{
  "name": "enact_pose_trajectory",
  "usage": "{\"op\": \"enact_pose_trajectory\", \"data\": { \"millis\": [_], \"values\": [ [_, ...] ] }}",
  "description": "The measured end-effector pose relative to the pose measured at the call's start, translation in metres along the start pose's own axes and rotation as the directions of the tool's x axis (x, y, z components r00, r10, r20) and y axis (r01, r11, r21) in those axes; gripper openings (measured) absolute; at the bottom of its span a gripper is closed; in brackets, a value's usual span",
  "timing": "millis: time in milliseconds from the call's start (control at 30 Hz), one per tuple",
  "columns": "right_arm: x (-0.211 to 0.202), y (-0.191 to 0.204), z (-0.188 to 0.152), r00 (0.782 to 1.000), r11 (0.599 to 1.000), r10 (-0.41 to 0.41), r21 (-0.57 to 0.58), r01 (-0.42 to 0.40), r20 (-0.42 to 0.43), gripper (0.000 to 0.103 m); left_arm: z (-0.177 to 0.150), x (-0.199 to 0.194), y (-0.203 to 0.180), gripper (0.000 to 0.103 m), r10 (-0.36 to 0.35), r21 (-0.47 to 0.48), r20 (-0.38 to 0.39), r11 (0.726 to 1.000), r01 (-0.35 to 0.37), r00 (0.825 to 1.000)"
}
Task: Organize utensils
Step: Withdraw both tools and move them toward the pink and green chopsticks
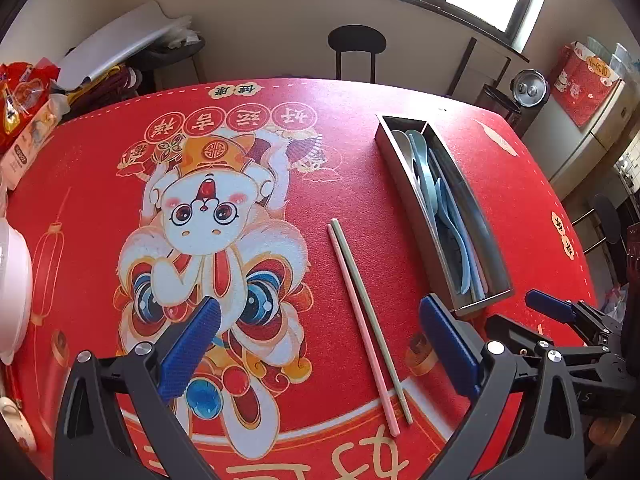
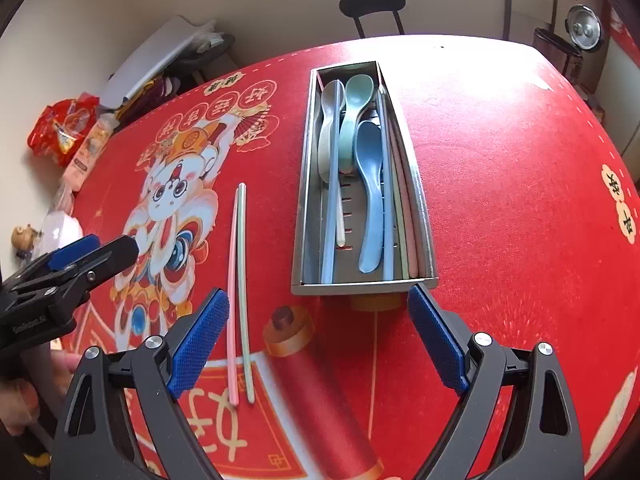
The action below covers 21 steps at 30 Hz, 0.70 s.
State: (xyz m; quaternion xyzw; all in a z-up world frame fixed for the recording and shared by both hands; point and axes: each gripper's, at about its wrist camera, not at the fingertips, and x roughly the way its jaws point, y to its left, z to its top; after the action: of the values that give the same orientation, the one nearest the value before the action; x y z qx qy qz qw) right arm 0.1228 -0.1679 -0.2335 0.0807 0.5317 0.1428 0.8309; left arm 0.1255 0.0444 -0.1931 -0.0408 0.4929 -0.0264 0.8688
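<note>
left tool [image 1: 316, 344]: seen wide apart, blue pads spread, nothing held between them; hovered over the table above the near ends of the loose chopsticks.
right tool [image 2: 318, 336]: also spread wide, nothing gripped; positioned just in front of the near end of the tray.
pink chopstick [image 1: 362, 328]: laid flat on the red table cover, outside the tray, to its left.
green chopstick [image 1: 370, 316]: laid right beside the pink one, roughly parallel, far ends close together; touching or not cannot be told.
tray [image 2: 304, 184]: metal, long and narrow, set on the table to the right of the loose pair.
tray contents: blue spoon [image 2: 368, 184], green spoon [image 2: 354, 120] and grey spoon [image 2: 328, 128] are seen inside, with several chopsticks along the right wall and one blue stick on the left side.
table [image 2: 500, 200]: covered by a red printed cloth with a cartoon figure.
white bowl [image 1: 12, 288]: partly visible at the left table edge.
chair [image 1: 356, 50]: placed beyond the far side of the table.
</note>
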Motion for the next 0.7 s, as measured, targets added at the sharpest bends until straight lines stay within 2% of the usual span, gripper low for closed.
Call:
{"op": "enact_pose_trajectory", "data": {
  "millis": [133,267,567,700],
  "values": [
    [0.001,0.001,-0.002,1.0,1.0,0.005,-0.006,-0.005,-0.002,0.088,-0.007,-0.001,0.005,0.097,0.017,-0.014,-0.001,1.0,-0.017,1.0],
    [0.001,0.003,-0.006,1.0,1.0,0.026,-0.012,-0.026,-0.01,0.088,-0.009,-0.002,0.007,0.097,0.005,-0.024,-0.001,1.0,-0.005,1.0],
    [0.004,0.002,-0.012,1.0,1.0,0.009,-0.015,-0.009,-0.019,0.088,-0.005,-0.004,-0.003,0.097,-0.011,0.011,0.004,1.0,0.01,1.0],
    [0.004,0.005,-0.014,1.0,1.0,0.006,-0.022,-0.006,-0.008,0.088,-0.006,-0.002,0.003,0.097,-0.013,-0.011,-0.005,1.0,0.013,1.0]
  ]
}}
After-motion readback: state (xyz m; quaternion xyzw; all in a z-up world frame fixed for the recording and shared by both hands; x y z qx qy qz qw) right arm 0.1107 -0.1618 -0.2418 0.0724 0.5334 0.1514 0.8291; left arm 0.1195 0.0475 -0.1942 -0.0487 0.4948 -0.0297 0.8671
